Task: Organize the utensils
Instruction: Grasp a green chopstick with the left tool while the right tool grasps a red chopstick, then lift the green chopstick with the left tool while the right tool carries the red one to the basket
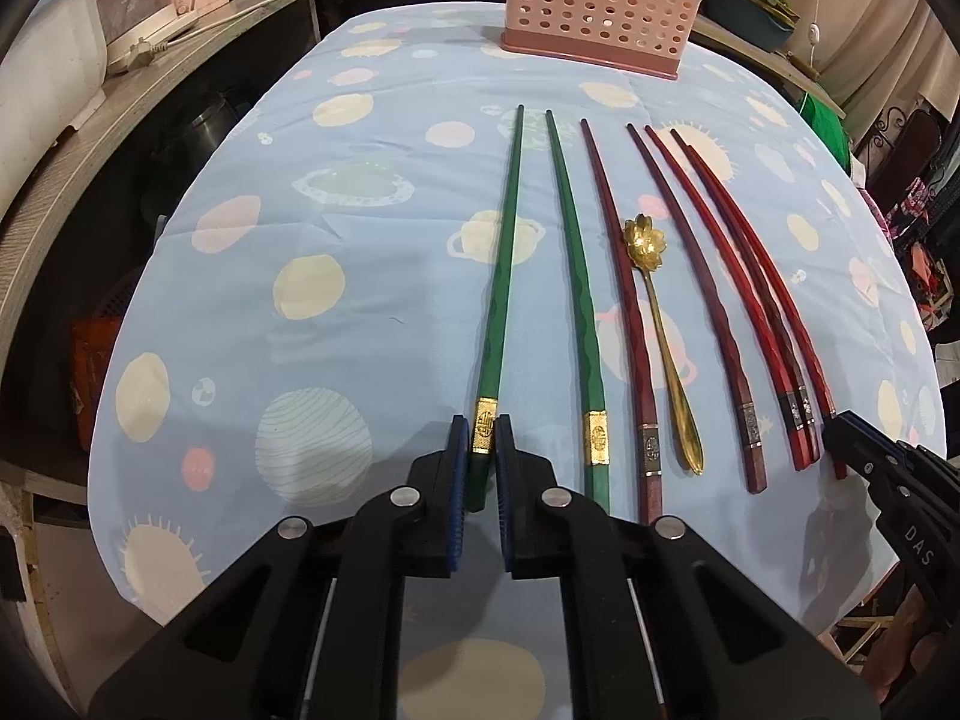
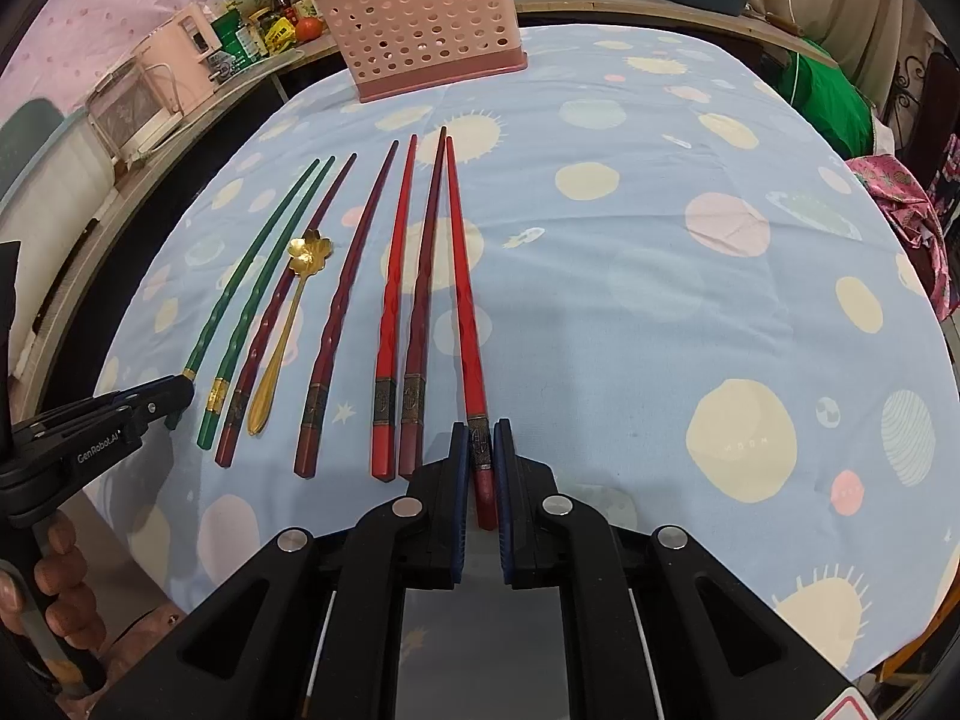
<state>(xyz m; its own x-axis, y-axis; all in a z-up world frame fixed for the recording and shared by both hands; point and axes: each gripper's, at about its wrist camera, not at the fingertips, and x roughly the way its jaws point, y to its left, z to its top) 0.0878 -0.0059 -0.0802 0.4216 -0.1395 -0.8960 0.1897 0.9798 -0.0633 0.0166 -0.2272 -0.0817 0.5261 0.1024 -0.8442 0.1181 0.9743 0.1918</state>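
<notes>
Both sets of jaws are pinched tight: the left gripper is clamped on the butt of the outermost green chopstick, the right gripper on the outermost red chopstick, down at the table's near edge. Long axes are run near to far, tips aimed at the far edge. Between them more chopsticks and a gold flower spoon are laid parallel on the planet-print cloth. At the far edge, a pink perforated holder is stood; cluttered shelves are seen beyond.
</notes>
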